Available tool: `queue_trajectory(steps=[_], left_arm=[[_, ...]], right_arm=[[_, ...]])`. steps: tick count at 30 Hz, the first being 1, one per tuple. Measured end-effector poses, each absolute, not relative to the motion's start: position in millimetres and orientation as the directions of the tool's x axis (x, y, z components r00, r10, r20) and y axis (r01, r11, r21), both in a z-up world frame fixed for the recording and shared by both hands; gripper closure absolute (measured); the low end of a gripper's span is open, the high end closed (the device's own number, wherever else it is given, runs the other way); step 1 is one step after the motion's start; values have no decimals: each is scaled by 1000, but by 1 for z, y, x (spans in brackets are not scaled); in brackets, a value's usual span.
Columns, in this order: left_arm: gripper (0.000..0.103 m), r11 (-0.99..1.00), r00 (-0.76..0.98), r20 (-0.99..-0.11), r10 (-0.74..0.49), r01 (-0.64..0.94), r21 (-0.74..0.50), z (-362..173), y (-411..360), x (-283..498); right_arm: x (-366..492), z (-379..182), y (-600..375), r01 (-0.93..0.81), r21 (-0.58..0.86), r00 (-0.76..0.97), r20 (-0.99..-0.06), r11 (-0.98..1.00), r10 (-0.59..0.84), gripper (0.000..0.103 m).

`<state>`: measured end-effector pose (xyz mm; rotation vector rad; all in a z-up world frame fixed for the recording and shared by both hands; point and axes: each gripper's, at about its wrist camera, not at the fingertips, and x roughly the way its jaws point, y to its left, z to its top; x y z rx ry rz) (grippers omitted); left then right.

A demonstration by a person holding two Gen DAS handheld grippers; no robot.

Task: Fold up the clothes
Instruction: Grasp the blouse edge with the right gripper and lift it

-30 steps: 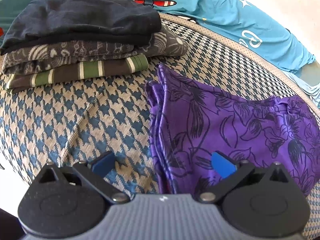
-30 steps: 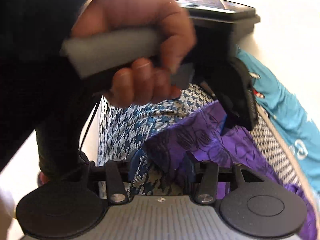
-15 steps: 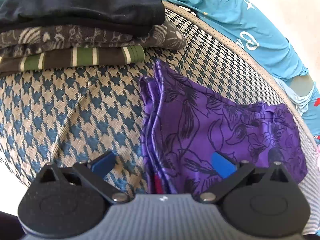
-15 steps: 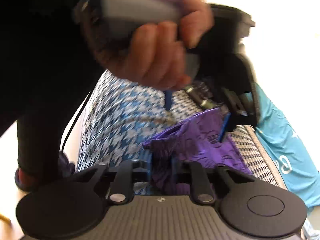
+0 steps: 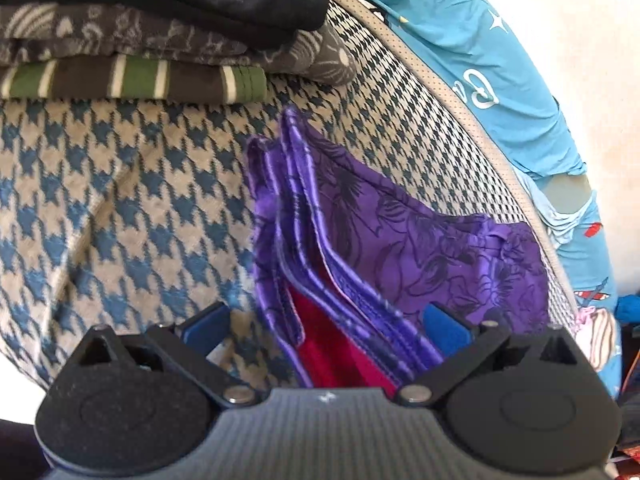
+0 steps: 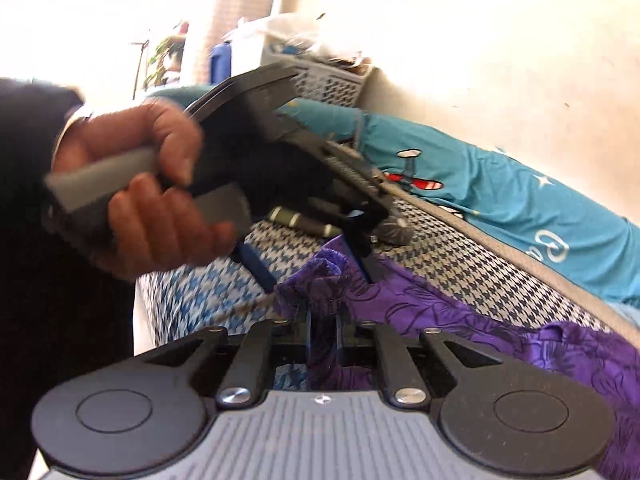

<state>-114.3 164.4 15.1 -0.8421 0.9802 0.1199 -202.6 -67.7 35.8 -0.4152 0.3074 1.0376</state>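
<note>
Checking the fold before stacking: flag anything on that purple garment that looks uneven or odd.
The purple floral garment is not squared up: its layered hems fan apart along the near edge, showing a magenta lining. The right gripper is shut on a bunched corner. The folded stack looks tidy by comparison.

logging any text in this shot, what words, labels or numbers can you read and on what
White cursive lettering on the teal garment: begins with what looks like "B", the rest lost in folds; not readable as a word.
The same lettering in the right wrist view: partial and cut off, unreadable.
Small white mark on each gripper body: a logo, no letters.
Nothing else readable.
</note>
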Motion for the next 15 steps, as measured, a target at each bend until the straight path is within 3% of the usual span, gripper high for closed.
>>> queue_trajectory(steps=[2, 5, 7, 9, 12, 15], left_arm=[[0, 689, 573, -769, -283, -436, -579, 15, 162, -109], [11, 677, 576, -750, -324, -413, -610, 14, 158, -101], [31, 668, 578, -736, -354, -395, -631, 14, 156, -96], [37, 641, 576, -718, -391, -390, -661, 10, 153, -95], [40, 656, 565, -737, -372, -402, -639, 8, 150, -95], [40, 665, 560, -740, -372, -396, -634, 9, 147, -94]], right_arm=[[-199, 39, -70, -880, -150, 467, -434, 450, 770, 93], [-202, 38, -71, -888, -146, 453, -444, 436, 773, 93], [-205, 36, -70, -893, -160, 446, -453, 421, 772, 93], [-209, 31, -68, -894, -188, 446, -459, 407, 768, 93], [-213, 24, -64, -900, -209, 435, -476, 382, 764, 92], [-218, 14, -58, -900, -246, 435, -502, 359, 747, 79]])
